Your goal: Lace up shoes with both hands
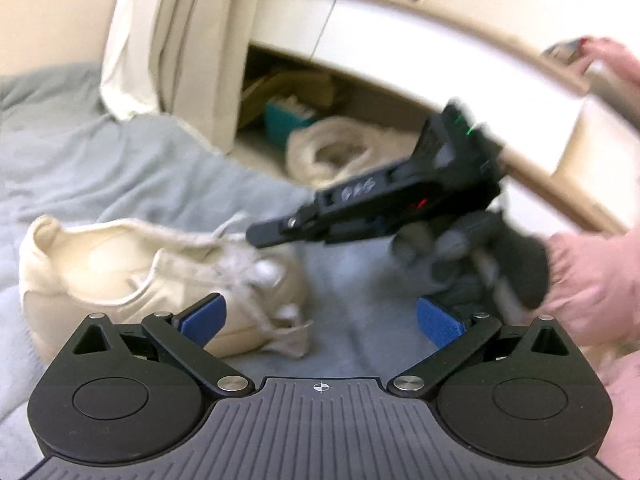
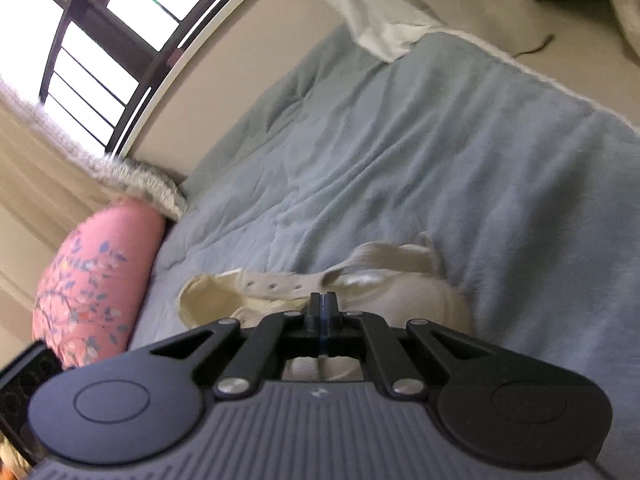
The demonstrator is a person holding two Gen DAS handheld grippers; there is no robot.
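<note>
A cream shoe [image 1: 120, 276] lies on its side on a blue-grey blanket [image 1: 100, 168], with loose cream laces [image 1: 250, 280] tangled over its front. My left gripper [image 1: 322, 320] is open just in front of the shoe, with its left blue pad [image 1: 204, 320] against the shoe's side. My right gripper [image 1: 260, 236] comes in from the right in a dark-gloved hand [image 1: 480, 264], its tip at the laces. In the right wrist view the right gripper [image 2: 323, 306] is shut just above the shoe [image 2: 360, 280]. Blur hides whether a lace is pinched.
A pink floral pillow [image 2: 88, 280] lies at the blanket's left edge under a window [image 2: 100, 32]. A fluffy white item [image 1: 332, 152] and a teal box [image 1: 288, 120] sit on the floor past the bed. A cream cloth [image 1: 160, 40] hangs behind. A pink sleeve [image 1: 592, 280] fills the right.
</note>
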